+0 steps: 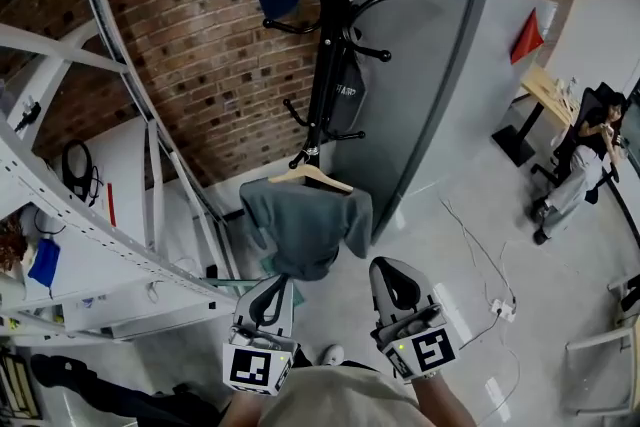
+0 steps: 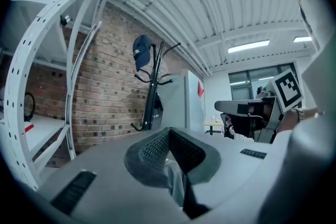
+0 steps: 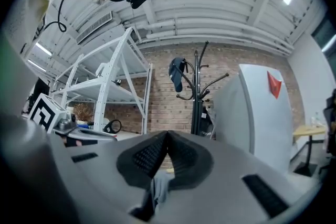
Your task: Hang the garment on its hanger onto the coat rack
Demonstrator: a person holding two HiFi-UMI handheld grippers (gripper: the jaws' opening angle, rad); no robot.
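Both jaws are pinched fully shut on the grey garment's (image 1: 305, 225) bottom edge, left gripper (image 1: 277, 287) and right gripper (image 1: 388, 273) level; wooden hanger (image 1: 312, 176) sideways just ahead-above, coat rack (image 1: 330, 65) behind it

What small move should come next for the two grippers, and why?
Probably draw both grippers back a little. The garment on its wooden hanger seems to hang already from a low hook of the coat rack, and the left gripper and right gripper are shut and appear clear of it.
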